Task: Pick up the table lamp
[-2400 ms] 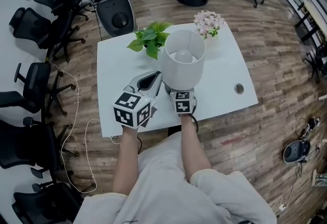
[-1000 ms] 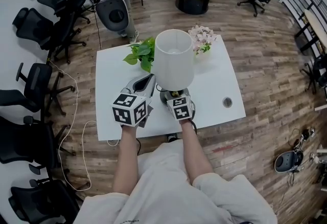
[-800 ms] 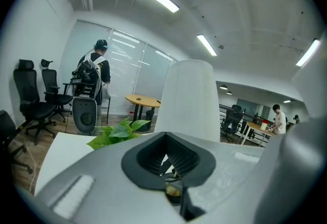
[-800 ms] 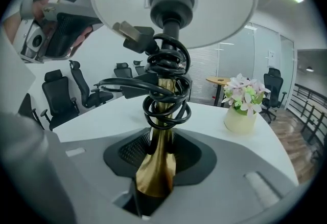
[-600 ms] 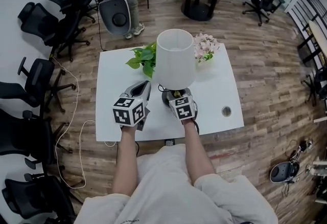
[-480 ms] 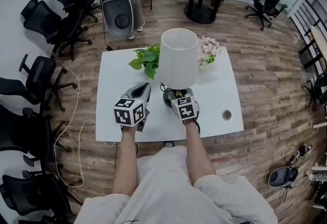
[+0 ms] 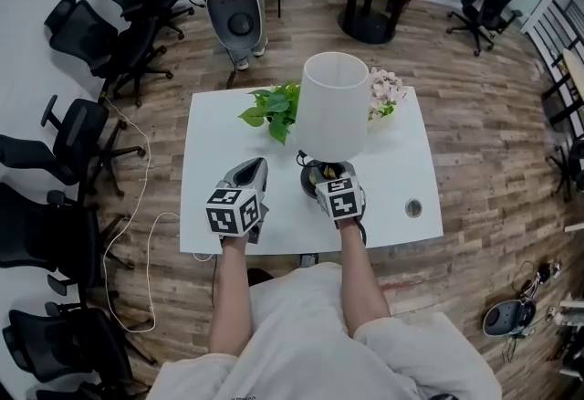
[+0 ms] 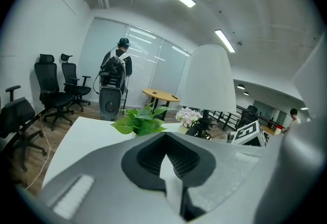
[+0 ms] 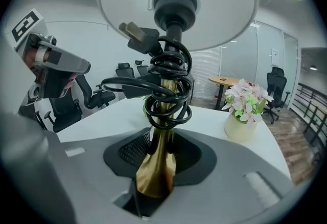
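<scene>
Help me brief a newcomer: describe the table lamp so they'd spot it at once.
On the white table, near the leafy green plant and the pot of pink flowers, is the table lamp. It alone has a tall white shade, a brass stem wound with black cord, and the right gripper clamped on that stem.

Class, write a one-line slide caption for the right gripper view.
Right hand-held gripper clamped on the table lamp at its brass stem, black cord coiled above.
</scene>
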The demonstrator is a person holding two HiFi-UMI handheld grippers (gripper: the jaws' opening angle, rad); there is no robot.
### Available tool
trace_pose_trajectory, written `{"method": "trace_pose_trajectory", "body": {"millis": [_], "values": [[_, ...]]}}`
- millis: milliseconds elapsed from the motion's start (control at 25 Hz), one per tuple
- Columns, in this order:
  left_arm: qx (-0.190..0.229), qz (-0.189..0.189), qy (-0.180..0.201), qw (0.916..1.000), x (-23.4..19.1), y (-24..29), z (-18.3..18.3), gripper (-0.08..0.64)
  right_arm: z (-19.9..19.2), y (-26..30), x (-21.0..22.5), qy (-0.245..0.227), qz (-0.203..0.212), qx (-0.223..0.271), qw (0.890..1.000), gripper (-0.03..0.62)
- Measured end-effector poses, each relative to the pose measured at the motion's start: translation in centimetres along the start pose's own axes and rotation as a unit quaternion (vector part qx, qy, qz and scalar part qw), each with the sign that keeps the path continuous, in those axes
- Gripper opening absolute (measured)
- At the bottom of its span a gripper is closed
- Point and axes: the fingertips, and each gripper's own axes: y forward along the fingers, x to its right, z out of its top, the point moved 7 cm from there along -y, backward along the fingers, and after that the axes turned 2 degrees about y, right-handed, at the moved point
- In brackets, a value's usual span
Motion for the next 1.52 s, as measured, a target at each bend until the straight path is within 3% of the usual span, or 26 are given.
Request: {"method": "trace_pose_trajectory", "body": {"millis": [480,920,1200,1520], "values": [[-0.033,-0.072,0.026,0.9965,-3.3,-1.4,-0.5,0.000,0.5,-1.3,-4.2,0.065,-0.059,0.022,0.996,0.158],[-0.063,-0.147,0.045,0.9861,-5.5,-3.6,-2.6,0.000,-1.4,-4.8,-9.2,0.113,-0.150,0.030,0.982,0.158],[-0.072,-0.175,0.031,0.9814,-5.8,-4.0,-4.5,0.000,-3.8,-6.6,-12.7,0.146,-0.158,0.030,0.976,0.158],[-0.070,-0.188,0.050,0.9783,-5.1,-4.1,-3.8,0.000,-3.1,-7.2,-12.4,0.136,-0.177,0.031,0.974,0.156]]}}
